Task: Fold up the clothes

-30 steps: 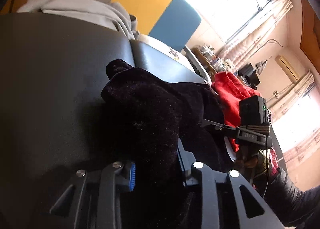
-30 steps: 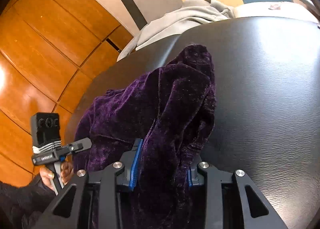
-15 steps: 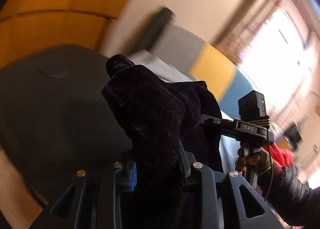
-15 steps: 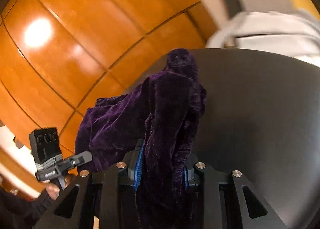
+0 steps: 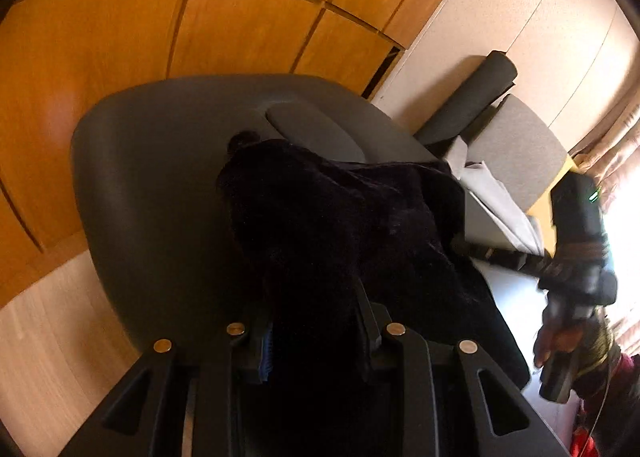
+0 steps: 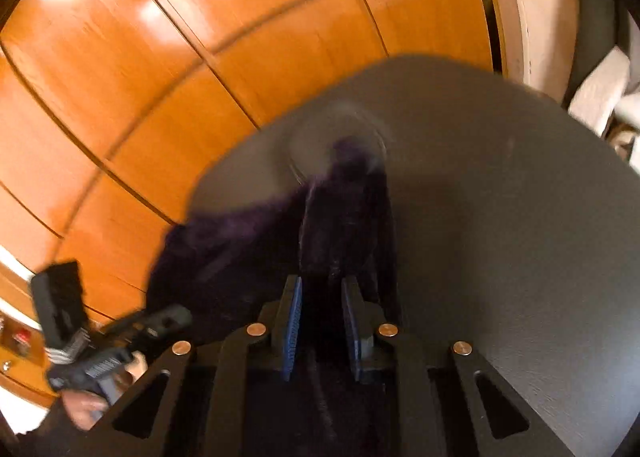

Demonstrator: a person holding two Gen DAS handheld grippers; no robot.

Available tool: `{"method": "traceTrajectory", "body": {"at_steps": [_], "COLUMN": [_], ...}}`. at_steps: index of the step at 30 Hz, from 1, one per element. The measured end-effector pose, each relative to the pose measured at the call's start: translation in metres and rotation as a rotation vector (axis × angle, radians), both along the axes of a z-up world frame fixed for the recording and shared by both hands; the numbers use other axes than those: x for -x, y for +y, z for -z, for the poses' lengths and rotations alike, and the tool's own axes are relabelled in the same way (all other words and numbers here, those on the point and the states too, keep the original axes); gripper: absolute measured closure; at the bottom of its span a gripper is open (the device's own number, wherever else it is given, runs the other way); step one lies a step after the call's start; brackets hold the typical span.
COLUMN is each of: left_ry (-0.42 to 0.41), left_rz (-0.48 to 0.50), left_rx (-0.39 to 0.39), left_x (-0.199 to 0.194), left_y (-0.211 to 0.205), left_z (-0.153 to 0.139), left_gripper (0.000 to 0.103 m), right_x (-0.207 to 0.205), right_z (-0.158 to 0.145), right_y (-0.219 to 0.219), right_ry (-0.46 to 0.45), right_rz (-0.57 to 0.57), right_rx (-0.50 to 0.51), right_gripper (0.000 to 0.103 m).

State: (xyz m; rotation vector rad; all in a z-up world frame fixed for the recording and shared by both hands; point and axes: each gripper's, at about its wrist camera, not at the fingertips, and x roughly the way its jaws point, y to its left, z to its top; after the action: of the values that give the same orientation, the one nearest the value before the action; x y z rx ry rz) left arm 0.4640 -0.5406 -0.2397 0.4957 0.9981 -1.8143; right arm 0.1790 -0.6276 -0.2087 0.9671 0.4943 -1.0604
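- My left gripper is clamped on a thick bunch of the dark purple velvet garment; the cloth fills the whole gap between the fingers, which stand partly apart around it.
- From that grip the garment mounds up ahead of the fingers over the dark grey padded table, its peak towards the table's far rounded end, near the inset oval panel.
- My right gripper has the same garment between its blue pads, and its jaws are closing on the cloth right now; the view is blurred, but the fabric runs straight through the gap.
- The cloth between my two tools hangs as a drape: in the right wrist view it sweeps off to the left, towards my other hand and its tool beyond the table's edge.
- In the left wrist view my right hand and its handle sit off the table's right side, well clear of the garment's mound.
- No containers in either view.
- The table's rounded end lies just past the garment; bare grey surface shows to the left of the cloth in the left view and to the right of it in the right view.
- Beyond that end stands an orange wood-panelled wall, and pale wood floor shows beside the table.
- A light grey cloth lies past the table's right side, near a grey cushion.
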Motion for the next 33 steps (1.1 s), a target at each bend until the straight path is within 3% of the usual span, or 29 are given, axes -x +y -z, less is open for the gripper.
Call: {"method": "traceTrajectory", "body": {"at_steps": [2, 4, 5, 8, 11, 13, 16, 18, 21, 24, 31, 33], "left_ry": [-0.022, -0.036, -0.038, -0.024, -0.051, -0.091, -0.101, -0.146, -0.247, -0.278, -0.245, -0.270], "left_rz": [0.011, 0.021, 0.023, -0.033, -0.105, -0.125, -0.080, -0.006, 0.038, 0.019, -0.091, -0.128], "left_rx": [0.007, 0.003, -0.002, -0.027, 0.027, 0.120, 0.229, 0.223, 0.072, 0.098, 0.081, 0.115], "left_x": [-0.002, 0.002, 0.004, -0.010, -0.011, -0.008, 0.007, 0.030, 0.052, 0.055, 0.033, 0.029], "left_y": [-0.003, -0.002, 0.000, 0.002, 0.025, 0.040, 0.066, 0.070, 0.053, 0.057, 0.081, 0.097], "left_z": [0.000, 0.000, -0.001, -0.003, -0.018, -0.036, -0.055, -0.049, -0.010, -0.003, -0.031, -0.047], "left_gripper": [0.072, 0.069, 0.065, 0.055, 0.051, 0.051, 0.051, 0.051, 0.051, 0.051, 0.049, 0.049], "right_x": [0.009, 0.018, 0.022, 0.028, 0.015, -0.001, -0.025, -0.038, -0.042, -0.037, -0.037, -0.033], "right_z": [0.012, 0.024, 0.024, 0.009, -0.008, -0.014, -0.018, -0.001, 0.023, 0.026, 0.017, 0.005], "right_y": [0.003, 0.006, 0.009, 0.030, 0.059, 0.079, 0.106, 0.119, 0.136, 0.143, 0.155, 0.170], "right_ry": [-0.022, -0.043, -0.036, 0.011, 0.050, 0.082, 0.143, 0.177, 0.193, 0.168, 0.215, 0.247], "right_rz": [0.034, 0.068, 0.082, 0.102, 0.033, -0.034, -0.120, -0.141, -0.100, -0.069, -0.074, -0.024], "right_rx": [-0.019, -0.039, -0.038, 0.018, 0.093, 0.134, 0.155, 0.113, 0.086, 0.079, -0.011, 0.003], "right_gripper": [0.080, 0.072, 0.062, 0.058, 0.058, 0.058, 0.058, 0.059, 0.059, 0.059, 0.059, 0.059]}}
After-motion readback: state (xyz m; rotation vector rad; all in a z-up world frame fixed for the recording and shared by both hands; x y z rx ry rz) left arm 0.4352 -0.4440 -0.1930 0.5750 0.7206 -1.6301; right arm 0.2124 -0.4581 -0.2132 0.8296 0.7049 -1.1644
